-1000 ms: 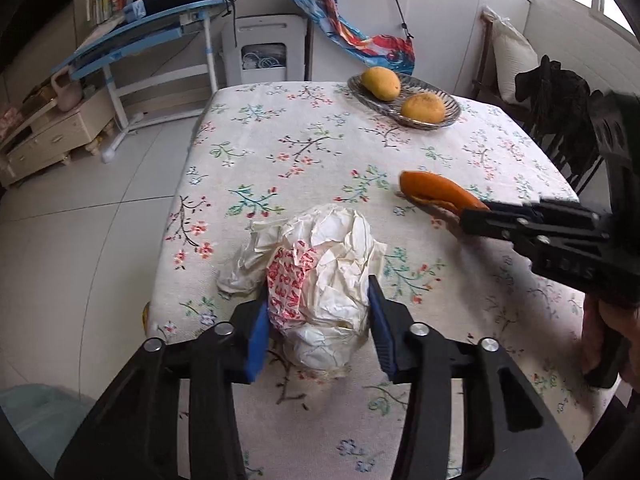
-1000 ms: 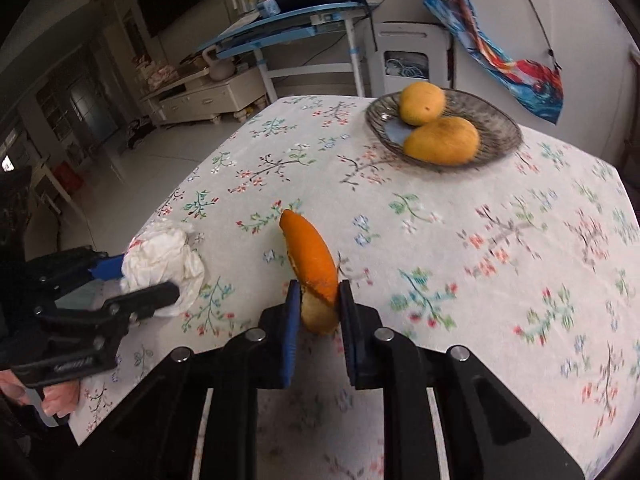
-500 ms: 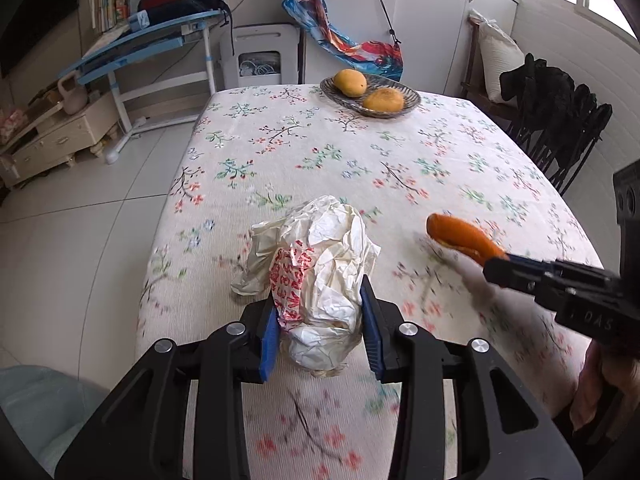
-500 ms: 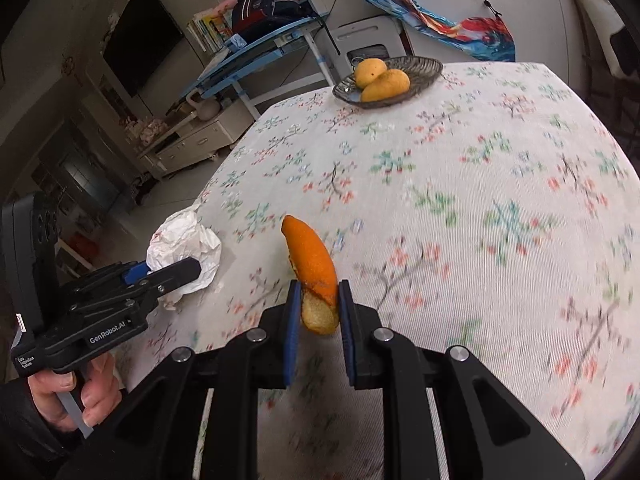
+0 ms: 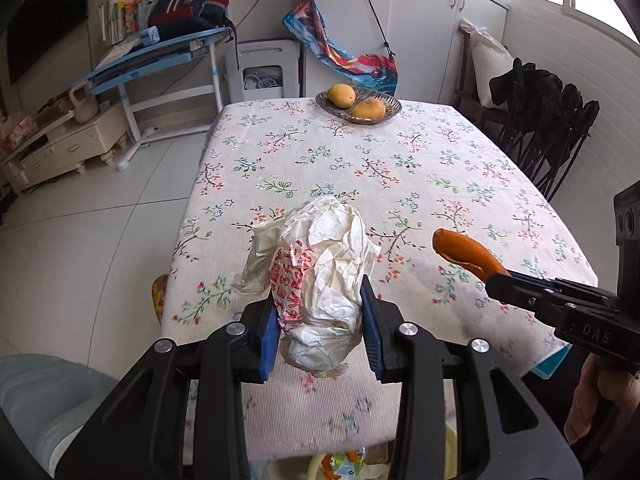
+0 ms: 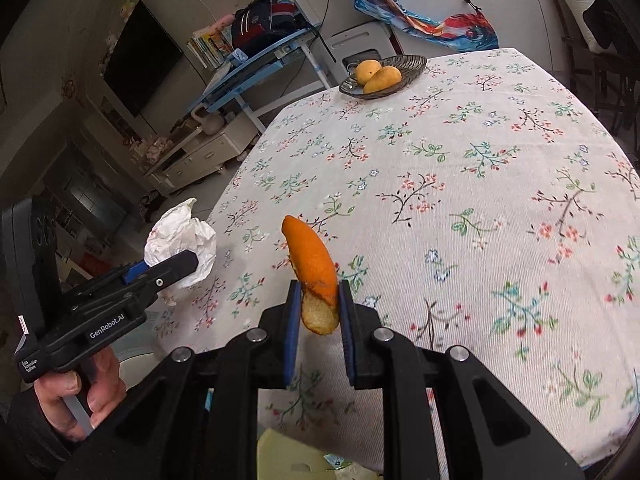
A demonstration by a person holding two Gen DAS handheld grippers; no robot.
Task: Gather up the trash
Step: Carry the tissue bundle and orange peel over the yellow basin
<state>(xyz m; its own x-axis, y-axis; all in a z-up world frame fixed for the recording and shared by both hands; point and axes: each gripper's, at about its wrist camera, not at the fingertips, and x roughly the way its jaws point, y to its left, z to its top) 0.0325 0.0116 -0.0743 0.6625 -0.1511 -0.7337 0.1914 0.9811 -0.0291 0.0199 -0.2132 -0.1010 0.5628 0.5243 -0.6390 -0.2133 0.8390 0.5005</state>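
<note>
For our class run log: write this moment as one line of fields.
left hand-held gripper: shut on crumpled paper | right hand-held gripper: shut on orange peel | both lifted off table

The bin (image 5: 352, 466) under the table edge (image 5: 320, 432) is mostly hidden.

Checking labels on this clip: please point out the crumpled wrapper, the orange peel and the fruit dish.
crumpled wrapper (image 5: 320, 272), left wrist view, on its creased white middle.
orange peel (image 6: 312, 258), right wrist view, on its orange outer skin.
fruit dish (image 5: 390, 110), left wrist view, on its right rim.
</note>
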